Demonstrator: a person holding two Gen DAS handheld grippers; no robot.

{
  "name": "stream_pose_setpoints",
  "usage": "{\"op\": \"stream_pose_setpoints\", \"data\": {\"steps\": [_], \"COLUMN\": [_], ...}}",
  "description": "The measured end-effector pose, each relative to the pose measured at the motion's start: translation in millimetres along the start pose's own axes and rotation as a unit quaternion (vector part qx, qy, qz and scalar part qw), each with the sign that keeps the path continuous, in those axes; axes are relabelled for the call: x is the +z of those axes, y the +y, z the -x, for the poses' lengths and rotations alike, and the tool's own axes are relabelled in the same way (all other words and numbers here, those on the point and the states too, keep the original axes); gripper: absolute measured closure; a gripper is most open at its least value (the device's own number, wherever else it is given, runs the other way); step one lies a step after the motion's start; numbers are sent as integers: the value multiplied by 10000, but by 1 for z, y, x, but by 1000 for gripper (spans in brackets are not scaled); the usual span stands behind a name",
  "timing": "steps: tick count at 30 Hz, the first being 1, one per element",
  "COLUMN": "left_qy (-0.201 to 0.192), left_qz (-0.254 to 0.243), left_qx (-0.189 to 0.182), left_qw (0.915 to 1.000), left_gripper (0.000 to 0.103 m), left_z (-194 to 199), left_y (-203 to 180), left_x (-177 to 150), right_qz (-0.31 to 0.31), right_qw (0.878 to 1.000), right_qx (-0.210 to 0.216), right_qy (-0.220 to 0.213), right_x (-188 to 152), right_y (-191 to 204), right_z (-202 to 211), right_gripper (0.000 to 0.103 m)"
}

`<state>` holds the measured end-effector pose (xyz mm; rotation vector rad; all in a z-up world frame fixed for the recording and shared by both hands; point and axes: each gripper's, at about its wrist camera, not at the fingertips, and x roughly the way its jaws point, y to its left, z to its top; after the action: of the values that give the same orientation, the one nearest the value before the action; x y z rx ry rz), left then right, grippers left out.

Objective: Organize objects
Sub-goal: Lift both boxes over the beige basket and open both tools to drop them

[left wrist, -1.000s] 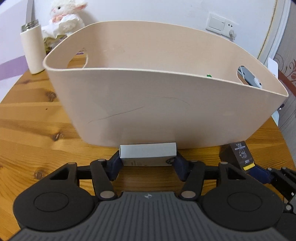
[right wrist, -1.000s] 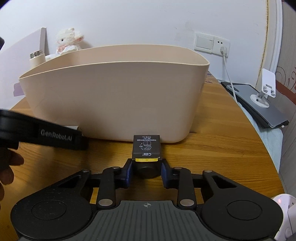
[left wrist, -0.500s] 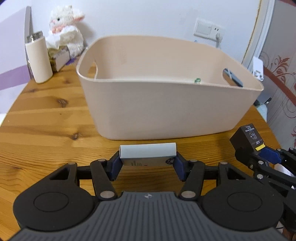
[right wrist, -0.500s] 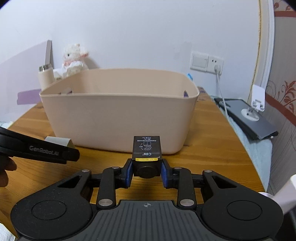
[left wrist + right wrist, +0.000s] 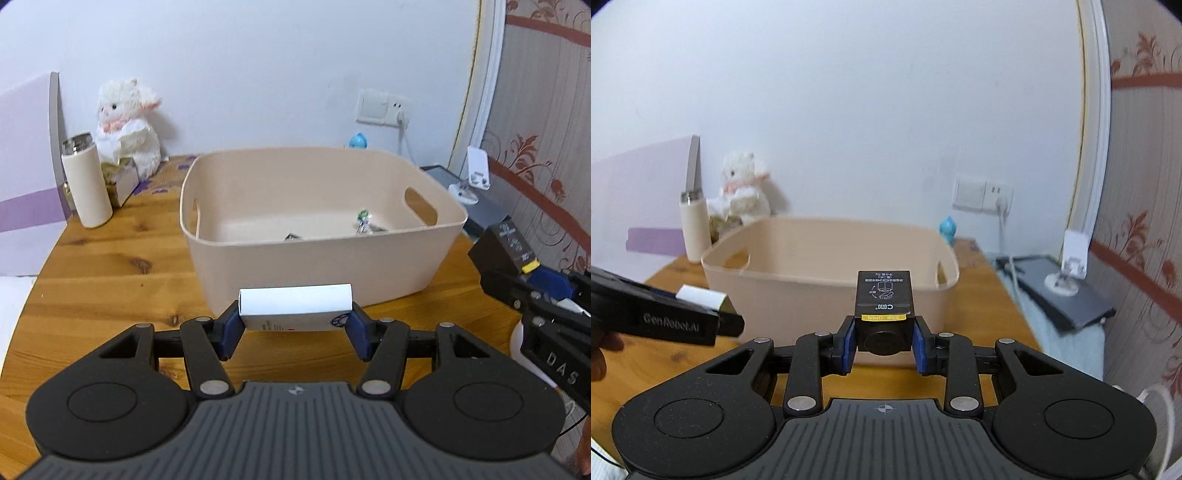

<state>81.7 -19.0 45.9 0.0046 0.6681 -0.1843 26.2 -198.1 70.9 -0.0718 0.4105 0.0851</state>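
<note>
A beige plastic tub with cut-out handles stands on the round wooden table; it also shows in the right wrist view. Small items lie on its floor. My left gripper is shut on a white box, held crosswise above the table in front of the tub's near wall. My right gripper is shut on a black box with a yellow label, raised in front of the tub. That black box shows at the right of the left wrist view.
A cream flask, a white plush toy and a small carton stand at the table's back left. A blue figurine is behind the tub. A dark board with a white stand lies to the right, off the table.
Both grippers have risen and pulled back from the tub with their boxes still held. The tub's inside has come into view.
</note>
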Motion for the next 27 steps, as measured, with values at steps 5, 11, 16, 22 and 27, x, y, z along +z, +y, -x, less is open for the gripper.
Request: {"op": "stream_pose_setpoints", "data": {"steps": [5, 11, 16, 22, 27], "left_qy": [-188, -395, -550, -318, 91], "left_qz": [-8, -99, -255, -272, -270], "left_qx": [-78, -28, 74, 165, 340], "left_qw": [9998, 9992, 9981, 9990, 9990], "left_gripper": [43, 43, 43, 43, 43], "left_z": [9, 13, 4, -36, -84], "left_y": [2, 4, 2, 4, 8], "left_x": [13, 35, 60, 85, 97], "right_qz": [11, -75, -68, -152, -123], "right_qw": [9997, 9991, 9988, 9993, 9995], "right_qx": [-57, -80, -145, -112, -247], "right_qy": [-257, -406, -472, -314, -134], "right_x": [16, 35, 52, 67, 69], "right_y": [2, -3, -5, -9, -10], "right_z": [4, -6, -21, -51, -80], "right_gripper": [75, 75, 75, 75, 75]}}
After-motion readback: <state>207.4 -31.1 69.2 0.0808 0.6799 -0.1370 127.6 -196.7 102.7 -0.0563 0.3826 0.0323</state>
